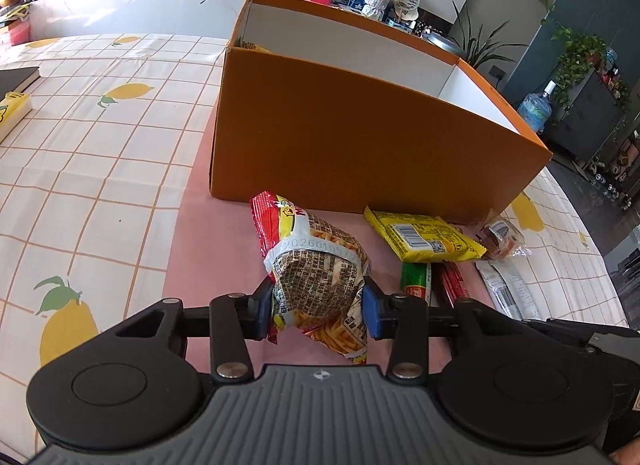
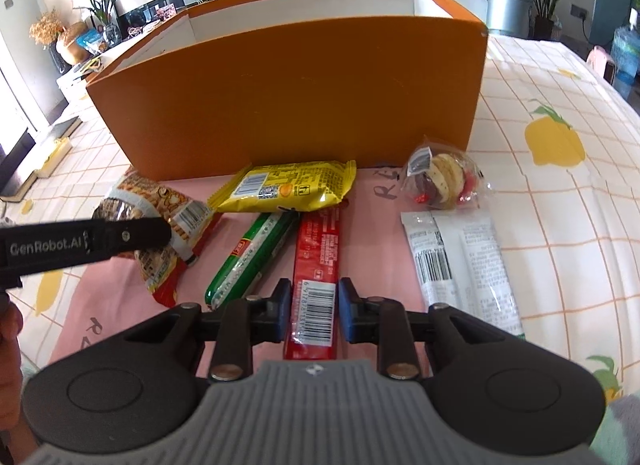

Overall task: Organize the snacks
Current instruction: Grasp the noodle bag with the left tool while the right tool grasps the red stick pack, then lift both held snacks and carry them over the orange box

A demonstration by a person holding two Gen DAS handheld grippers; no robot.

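I am holding the left gripper (image 1: 318,305) clamped on the fries bag (image 1: 320,265), its blue pads pressing into the crumpled sides of the packet, which is bulging up between them at the centre of the left wrist view. From the right wrist view that same bag (image 2: 160,217) is sitting at about 9 o'clock, with the dark finger of the left gripper lying across it.

I am keeping the right gripper (image 2: 314,309) squeezed together on the red stick pack (image 2: 318,261), the jaws gripping its barcode end; the pack is running straight up toward 12 o'clock, its far end reaching the yellow packet.

The orange box (image 2: 280,97) is standing open-topped at 12 o'clock in both views, on the pink mat (image 2: 368,257), which is lying over the lemon-print tablecloth (image 2: 560,225). Something yellow is showing inside the box at its far left corner in the left view; I cannot tell what it is.

Just in front of the box, the yellow packet (image 2: 288,187) is lying flat. The green sausage (image 2: 250,257) is lying tilted just beside the red pack at 10 o'clock of my right jaws. The clear-wrapped cookie pack (image 2: 440,181) is resting near the box's right corner at 2 o'clock, and the white sachet (image 2: 460,265) is lying at 3 o'clock, partly over the mat's edge.
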